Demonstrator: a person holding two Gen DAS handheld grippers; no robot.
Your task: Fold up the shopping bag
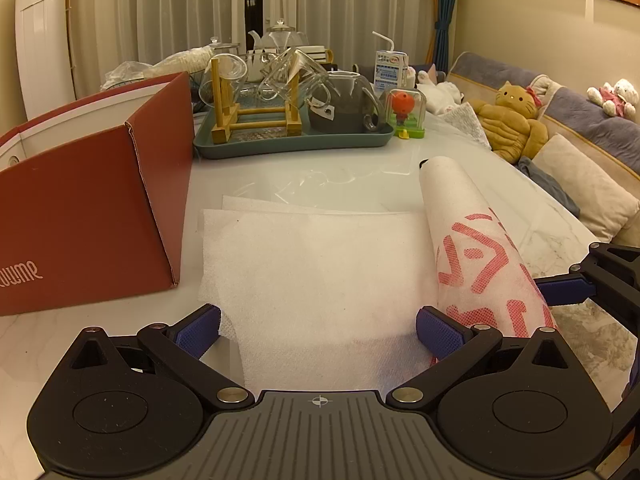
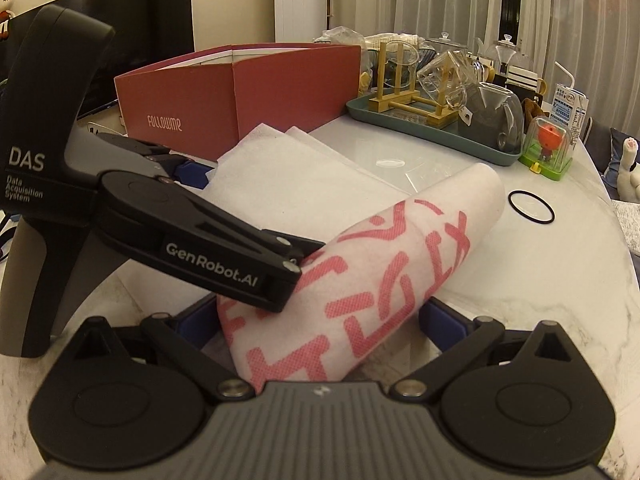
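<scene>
Between our jaws: we find the shopping bag (image 1: 320,272), a white non-woven sheet lying flat on the pale surface (image 2: 540,280), its near edge running under our left gripper (image 1: 318,330).
Left jaws: we keep them spread wide, one blue pad at each side of the flat part; they seem to rest on or just above the fabric and clamp nothing.
Right jaws: we see our right gripper (image 2: 320,320) released too, its pads standing either side of the rolled portion (image 2: 380,264), close to it but, as far as we can tell, not squeezing.
Roll: we have the printed side, with its red lettering, curled into a loose tube that lies to the right of our left jaws and stretches away ahead of our right jaws.
Beyond the jaws: we note a red box (image 1: 92,208) left of our left jaws, a green tray (image 1: 296,144) of glassware ahead, and a black ring (image 2: 531,207) just past the far end of the roll.
Step in hand: we judge the bag part rolled, with the flat half not yet taken up.
Risk one: we think the tube may spring open, since neither pair of jaws pinches it.
Risk two: we may roll it crooked if only the near end is driven, leaving a cone.
Risk three: we could drag the flat part along the smooth surface, bunching it toward the box.
</scene>
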